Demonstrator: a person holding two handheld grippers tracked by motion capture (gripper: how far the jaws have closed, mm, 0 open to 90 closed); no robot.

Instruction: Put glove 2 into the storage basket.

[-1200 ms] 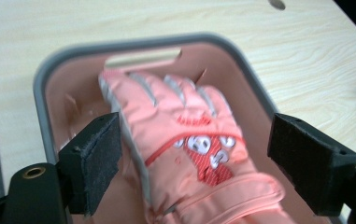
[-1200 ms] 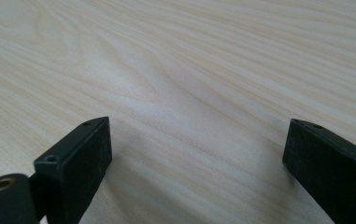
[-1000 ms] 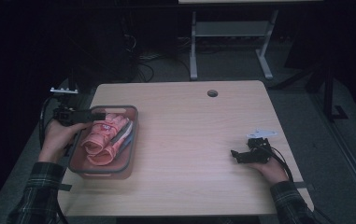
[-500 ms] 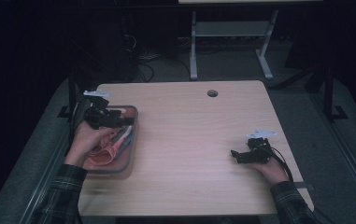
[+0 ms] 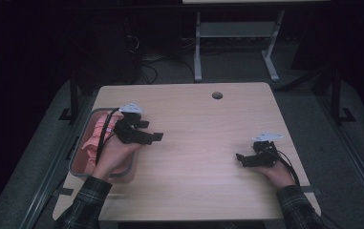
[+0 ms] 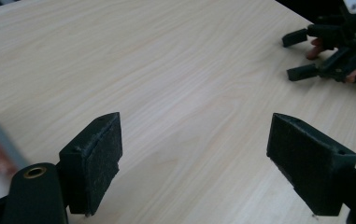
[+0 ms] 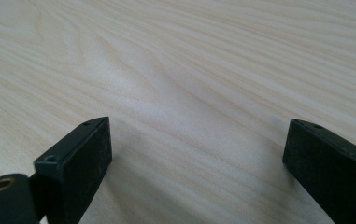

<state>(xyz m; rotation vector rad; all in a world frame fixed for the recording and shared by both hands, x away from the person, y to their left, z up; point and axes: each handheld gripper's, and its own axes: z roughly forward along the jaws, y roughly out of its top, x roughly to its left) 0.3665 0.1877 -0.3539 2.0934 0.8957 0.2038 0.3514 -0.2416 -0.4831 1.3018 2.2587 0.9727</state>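
Observation:
My left gripper (image 5: 149, 132) is open and empty, held just right of a grey tray (image 5: 76, 155), with its jaws pointing right over bare wood. In the left gripper view its pads (image 6: 97, 156) stand wide apart above the tabletop, and the tray's rim (image 6: 0, 140) blurs past at the left edge. Pink and red cloth (image 5: 97, 135) lies in the tray, partly behind the left hand. My right gripper (image 5: 242, 160) rests near the table's right front, open, with nothing between its jaws; it also appears far off (image 6: 327, 51) from the left gripper. Its own pads (image 7: 84, 154) frame plain wood.
The wooden table (image 5: 194, 119) has a round cable hole (image 5: 217, 95) near its far edge. A white table frame (image 5: 237, 43) and cables stand on the dark floor behind. Bare wood lies between the two grippers.
My left gripper has moved right, from over the tray's cloth out above the bare table beside it. The right gripper has stayed where it was.

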